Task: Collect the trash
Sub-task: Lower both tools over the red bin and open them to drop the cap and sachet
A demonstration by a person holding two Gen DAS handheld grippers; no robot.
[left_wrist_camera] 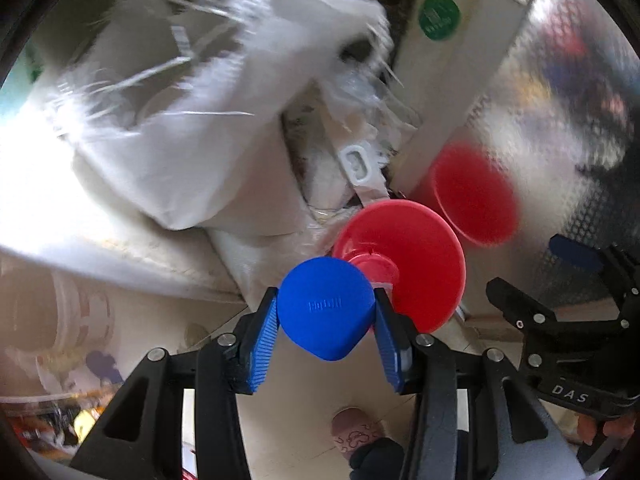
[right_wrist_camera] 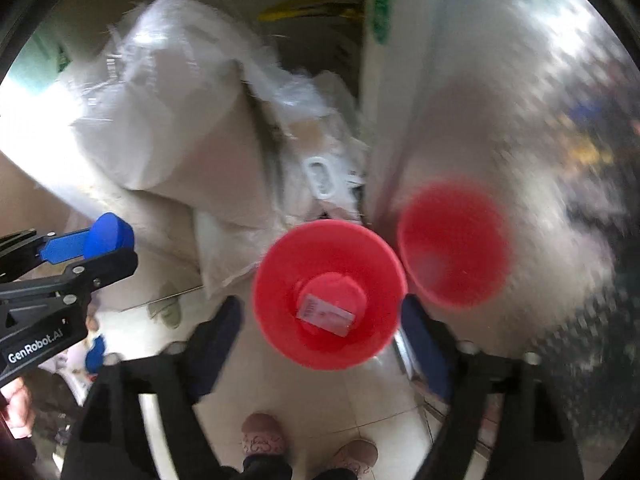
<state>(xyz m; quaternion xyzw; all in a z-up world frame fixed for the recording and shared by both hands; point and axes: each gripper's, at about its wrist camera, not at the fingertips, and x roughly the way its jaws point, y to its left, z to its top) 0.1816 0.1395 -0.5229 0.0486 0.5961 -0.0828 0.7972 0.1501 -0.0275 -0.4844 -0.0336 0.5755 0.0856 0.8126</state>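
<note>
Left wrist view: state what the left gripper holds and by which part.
A blue rounded piece, pinched at its two opposite sides between the fingers of the left gripper.
</note>
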